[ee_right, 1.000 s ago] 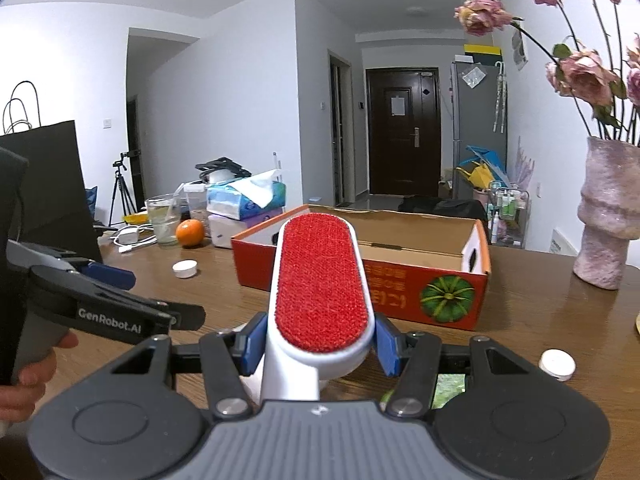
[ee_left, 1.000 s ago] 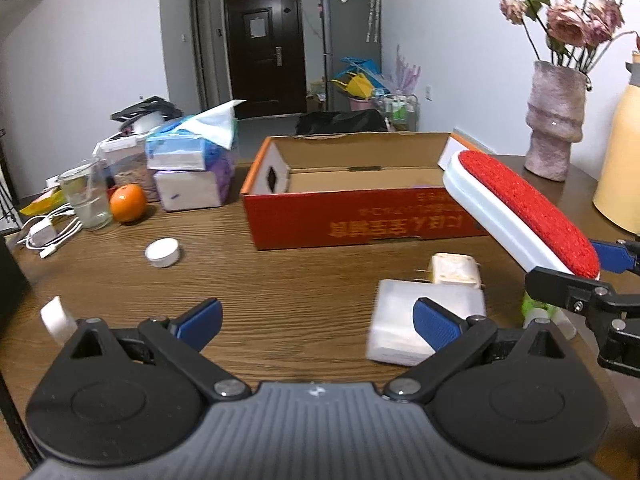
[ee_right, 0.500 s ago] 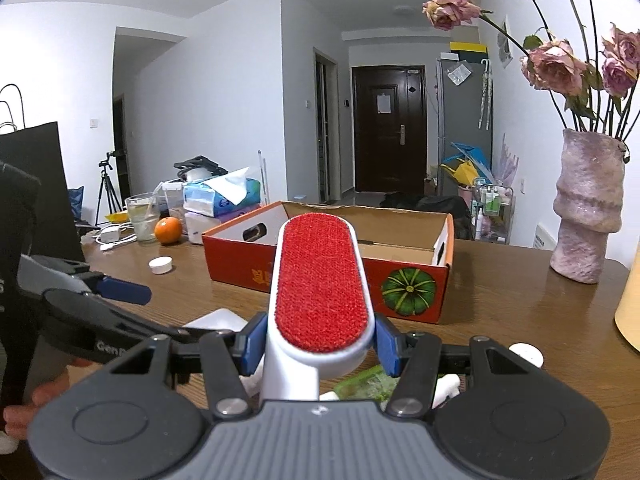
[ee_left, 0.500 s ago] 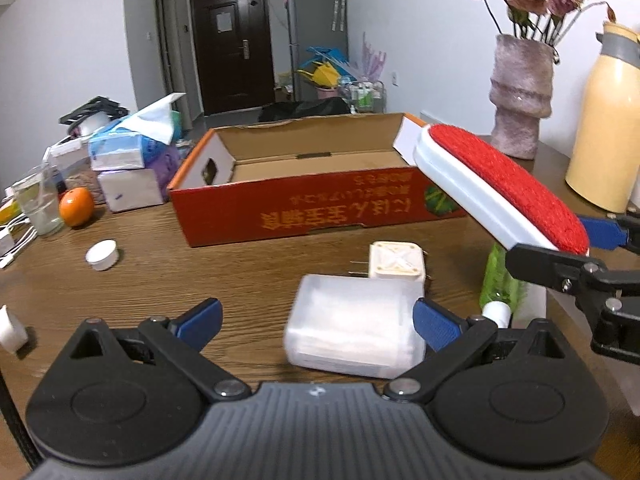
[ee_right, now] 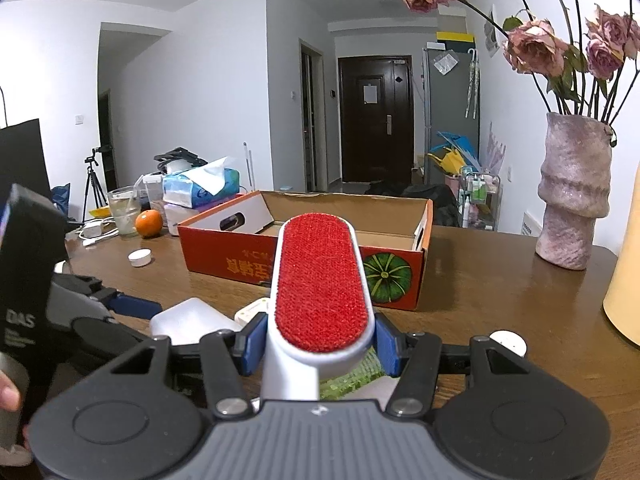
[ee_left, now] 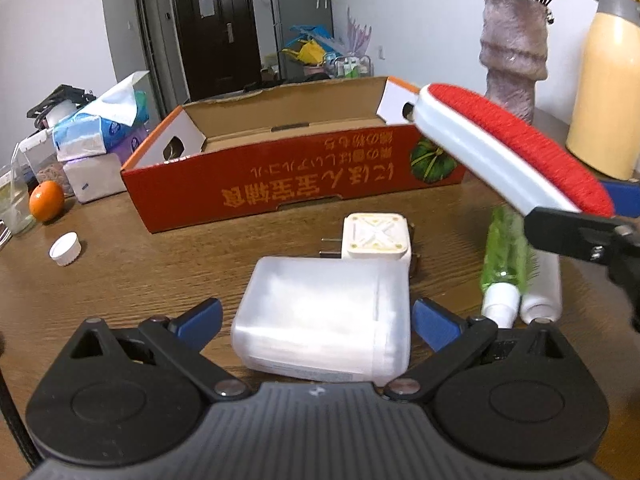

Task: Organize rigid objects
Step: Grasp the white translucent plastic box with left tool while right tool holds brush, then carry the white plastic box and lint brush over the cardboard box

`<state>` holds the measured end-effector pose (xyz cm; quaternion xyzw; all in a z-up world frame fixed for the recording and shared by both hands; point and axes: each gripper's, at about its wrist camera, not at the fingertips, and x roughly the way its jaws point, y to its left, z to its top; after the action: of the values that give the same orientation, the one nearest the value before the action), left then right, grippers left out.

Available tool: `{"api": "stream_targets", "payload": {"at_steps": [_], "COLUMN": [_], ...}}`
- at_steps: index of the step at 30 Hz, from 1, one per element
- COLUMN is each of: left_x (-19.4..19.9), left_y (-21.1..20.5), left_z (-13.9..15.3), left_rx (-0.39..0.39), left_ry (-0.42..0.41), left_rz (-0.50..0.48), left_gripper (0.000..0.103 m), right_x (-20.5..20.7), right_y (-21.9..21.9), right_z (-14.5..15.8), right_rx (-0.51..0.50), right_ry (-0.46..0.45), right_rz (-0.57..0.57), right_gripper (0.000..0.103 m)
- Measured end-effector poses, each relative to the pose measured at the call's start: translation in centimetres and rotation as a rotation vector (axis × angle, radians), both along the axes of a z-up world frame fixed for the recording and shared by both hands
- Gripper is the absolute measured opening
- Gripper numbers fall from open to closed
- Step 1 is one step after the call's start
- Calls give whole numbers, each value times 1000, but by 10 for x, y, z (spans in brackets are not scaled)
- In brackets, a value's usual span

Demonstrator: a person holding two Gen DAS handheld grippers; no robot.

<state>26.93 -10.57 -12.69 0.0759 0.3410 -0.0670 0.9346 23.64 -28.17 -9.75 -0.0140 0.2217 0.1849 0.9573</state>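
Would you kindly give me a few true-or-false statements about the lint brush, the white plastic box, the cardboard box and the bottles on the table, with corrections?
1. The right gripper is shut on the red lint brush. True.
2. The left gripper is shut on the white plastic box. False: the box lies between its open fingers, with gaps on both sides.
3. The cardboard box already holds the white charger. False: the charger lies on the table in front of it.
4. The green bottle lies on its side on the table. True.
5. The orange sits inside the cardboard box. False: it sits outside, to the left.
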Motion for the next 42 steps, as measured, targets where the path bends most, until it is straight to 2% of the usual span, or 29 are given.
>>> {"api": "stream_targets", "payload": {"at_steps": [5, 9, 12, 17, 31, 42], "left_x": [9, 11, 12, 6, -31, -51], "left_y": [0, -5, -3, 7, 23, 38], "left_z": [-4, -9, -10, -7, 9, 40], "left_rx": [-16, 10, 0, -79, -77, -113], "left_ry": [14, 19, 24, 36, -26, -112], "left_rz": [4, 3, -4, -8, 35, 69], "left_gripper": [103, 102, 92, 83, 83, 83], "right_x": [1, 2, 2, 1, -13, -21], "right_y": [0, 1, 1, 2, 5, 11], "right_z": [-2, -1, -2, -1, 1, 7], "right_rx": [-4, -5, -6, -9, -4, 24], "right_ry": [9, 13, 13, 5, -14, -30], "right_rz": [1, -2, -1, 2, -15, -50], "right_gripper": [55, 55, 55, 55, 55, 55]}}
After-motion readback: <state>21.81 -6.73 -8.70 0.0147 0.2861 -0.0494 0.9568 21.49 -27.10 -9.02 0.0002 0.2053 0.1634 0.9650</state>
